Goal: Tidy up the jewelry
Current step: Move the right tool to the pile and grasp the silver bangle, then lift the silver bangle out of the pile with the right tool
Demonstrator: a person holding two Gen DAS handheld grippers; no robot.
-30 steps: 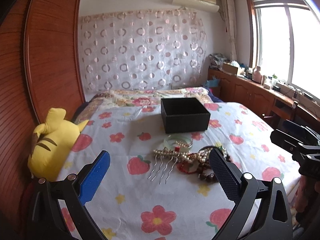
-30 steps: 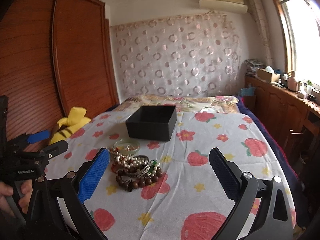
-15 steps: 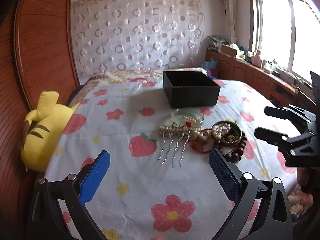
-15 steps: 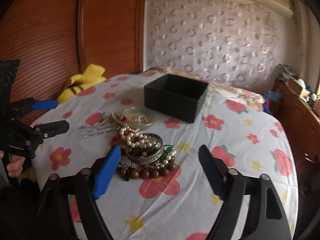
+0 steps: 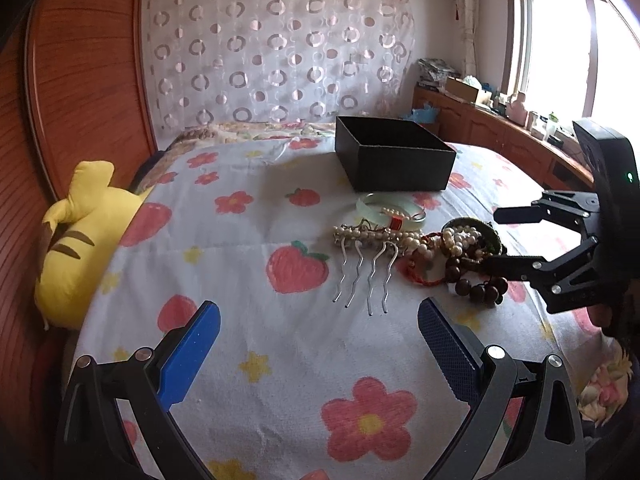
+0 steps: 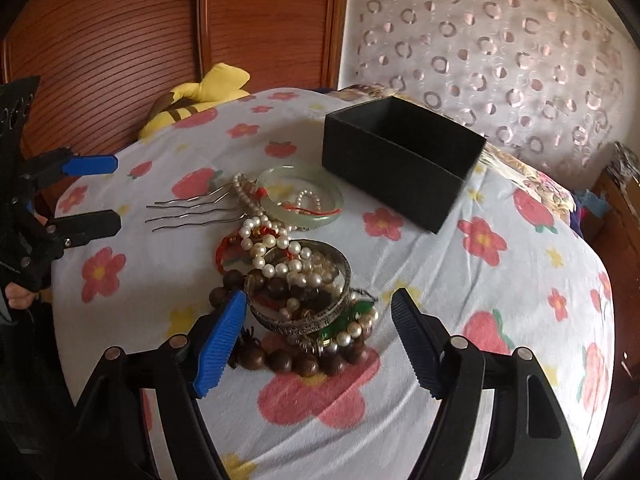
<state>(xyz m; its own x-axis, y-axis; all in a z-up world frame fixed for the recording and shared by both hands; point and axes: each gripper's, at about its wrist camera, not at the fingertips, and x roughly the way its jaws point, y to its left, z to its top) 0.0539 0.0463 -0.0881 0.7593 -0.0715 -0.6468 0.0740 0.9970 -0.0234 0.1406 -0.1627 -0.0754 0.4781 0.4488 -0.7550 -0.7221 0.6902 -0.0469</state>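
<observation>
A jewelry pile lies on the flowered bedspread: a silver bangle [image 6: 300,312] wound with pearls, brown wooden beads [image 6: 292,360], a pale green jade bangle [image 6: 300,196] and a pearl hair comb [image 5: 368,256]. An open black box [image 6: 400,160] stands just behind the pile; it also shows in the left wrist view [image 5: 392,160]. My right gripper [image 6: 320,340] is open and low over the pile, its jaws either side of the silver bangle. My left gripper [image 5: 320,348] is open and empty, short of the comb.
A yellow plush toy [image 5: 80,236] lies at the bed's left edge against the wooden wardrobe [image 5: 80,80]. A patterned curtain [image 5: 280,60] hangs behind the bed. A wooden sideboard [image 5: 500,136] with clutter runs under the window on the right.
Both grippers have moved forward and down toward the jewelry. The right gripper has come in over the pile, straddling the silver bangle. Both stay open.
</observation>
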